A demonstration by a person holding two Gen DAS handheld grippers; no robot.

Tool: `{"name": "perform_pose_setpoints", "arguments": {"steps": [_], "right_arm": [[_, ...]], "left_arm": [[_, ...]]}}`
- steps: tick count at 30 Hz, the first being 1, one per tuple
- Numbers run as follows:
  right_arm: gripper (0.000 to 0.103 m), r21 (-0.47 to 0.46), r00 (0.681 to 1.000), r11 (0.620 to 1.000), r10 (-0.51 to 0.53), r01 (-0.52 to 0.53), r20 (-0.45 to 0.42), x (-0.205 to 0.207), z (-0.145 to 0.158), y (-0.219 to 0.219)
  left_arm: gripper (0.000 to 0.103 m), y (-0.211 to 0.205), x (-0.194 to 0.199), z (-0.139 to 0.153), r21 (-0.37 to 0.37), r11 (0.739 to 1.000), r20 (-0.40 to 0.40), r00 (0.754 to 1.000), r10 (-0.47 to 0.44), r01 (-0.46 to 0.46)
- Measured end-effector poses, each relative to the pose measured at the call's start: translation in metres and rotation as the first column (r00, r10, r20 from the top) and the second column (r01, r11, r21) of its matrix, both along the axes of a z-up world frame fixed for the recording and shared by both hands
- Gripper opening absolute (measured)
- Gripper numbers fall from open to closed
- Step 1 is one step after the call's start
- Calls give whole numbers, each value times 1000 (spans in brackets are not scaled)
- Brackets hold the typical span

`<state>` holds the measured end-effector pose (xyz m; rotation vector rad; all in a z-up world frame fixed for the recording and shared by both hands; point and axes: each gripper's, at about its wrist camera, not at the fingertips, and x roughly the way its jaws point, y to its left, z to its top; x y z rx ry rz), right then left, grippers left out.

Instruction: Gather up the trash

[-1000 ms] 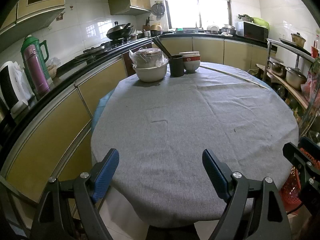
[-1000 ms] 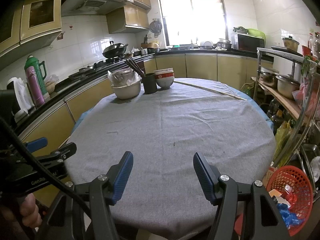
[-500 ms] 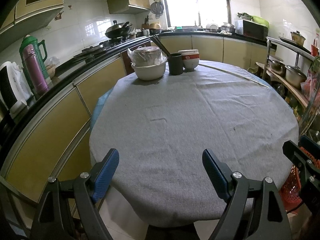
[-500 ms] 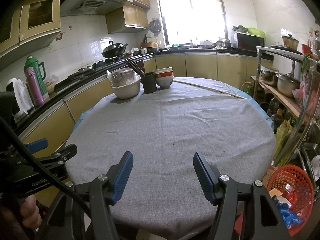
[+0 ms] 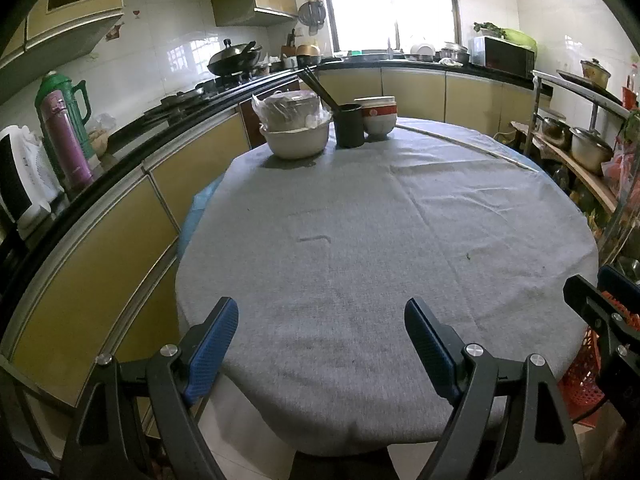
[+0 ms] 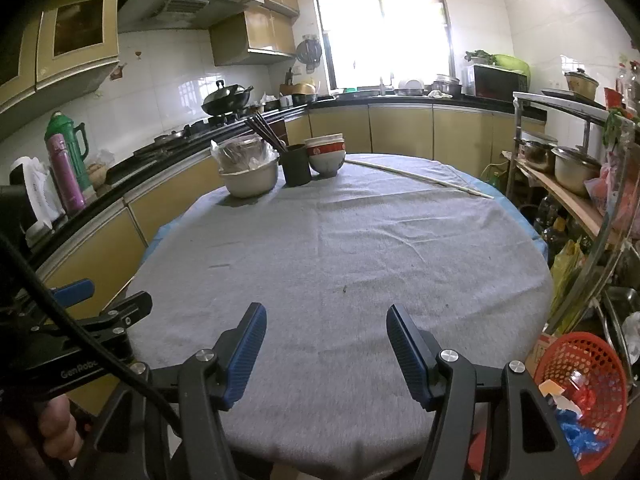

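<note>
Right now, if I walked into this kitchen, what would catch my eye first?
Probably the big round table under a grey cloth, bare except for a bowl cluster at its far edge. Next, the two open blue-padded grippers, left and right, at its near edge. Then the red basket of scraps on the floor, right.

a bright window floods the white-tiled wall with daylight. yellow cabinets curve round under a black counter, with more cupboards and a range hood above. a round worktop under grey cloth fills the middle; a metal shelf rack stands to the right on the pale tiled floor.
</note>
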<state>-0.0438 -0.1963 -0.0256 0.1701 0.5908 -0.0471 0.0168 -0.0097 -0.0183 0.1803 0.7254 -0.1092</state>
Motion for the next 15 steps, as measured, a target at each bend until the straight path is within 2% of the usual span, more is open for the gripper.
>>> {"name": "perform_pose_setpoints", "arguments": {"steps": [13,15], "right_arm": [[66,10,1000,1000,-11,11,-16,17,-3,-8],[66,12,1000,1000,-15,15,-22,24,-5,-12]], "left_arm": [[86,-7,16,-2,6,1000,-12,1000,-12,12],[86,-9,26,-6,-5,1000,-34,999,-22,22]]}}
